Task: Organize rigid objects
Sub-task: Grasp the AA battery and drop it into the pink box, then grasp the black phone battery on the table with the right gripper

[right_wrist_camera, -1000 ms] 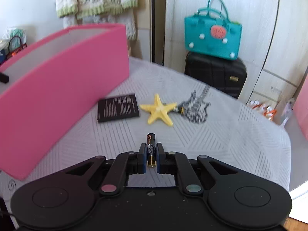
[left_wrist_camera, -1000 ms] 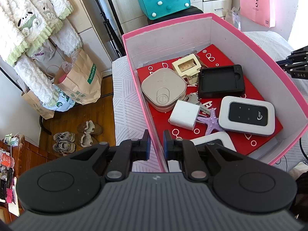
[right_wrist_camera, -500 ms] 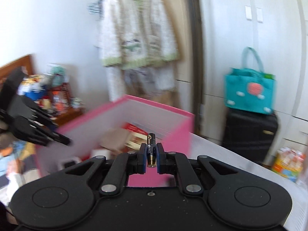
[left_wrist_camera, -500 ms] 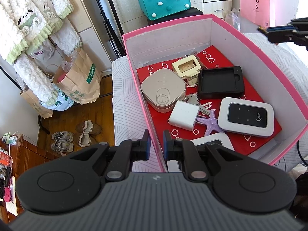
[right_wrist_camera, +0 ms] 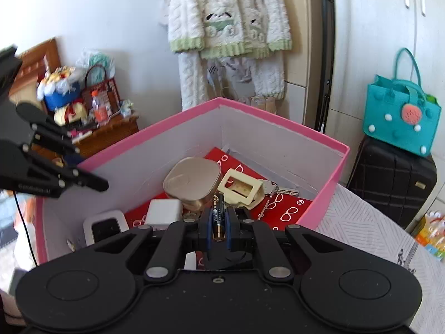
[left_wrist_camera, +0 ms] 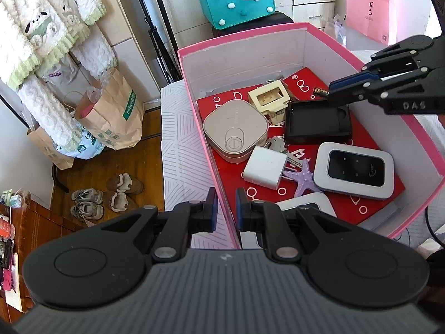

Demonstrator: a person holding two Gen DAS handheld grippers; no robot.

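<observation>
A pink box (left_wrist_camera: 242, 37) holds a beige square case (left_wrist_camera: 235, 130), a cream holder (left_wrist_camera: 268, 98), a black tray (left_wrist_camera: 317, 123), a white charger (left_wrist_camera: 265, 167), a purple starfish (left_wrist_camera: 304, 178) and a white pocket router (left_wrist_camera: 354, 167). My left gripper (left_wrist_camera: 224, 213) is shut on the box's near-left wall. My right gripper (right_wrist_camera: 217, 222) is shut on a small black battery (right_wrist_camera: 217, 217) and holds it above the box's inside. In the left wrist view the right gripper (left_wrist_camera: 332, 90) reaches in from the right, with the battery's tip (left_wrist_camera: 320, 91) over the black tray.
The box (right_wrist_camera: 328, 183) stands on a grey patterned bedspread (left_wrist_camera: 178, 144). A teal bag (right_wrist_camera: 400, 117) sits on a black suitcase (right_wrist_camera: 392, 183). Paper bags (left_wrist_camera: 111, 111) and shoes (left_wrist_camera: 105, 194) lie on the wooden floor. A cluttered wooden cabinet (right_wrist_camera: 105, 136) stands behind the box.
My right gripper has lifted the battery off the bedspread and swung it left, over the box rim, to above the box's inside. My left gripper has stayed on the box wall.
</observation>
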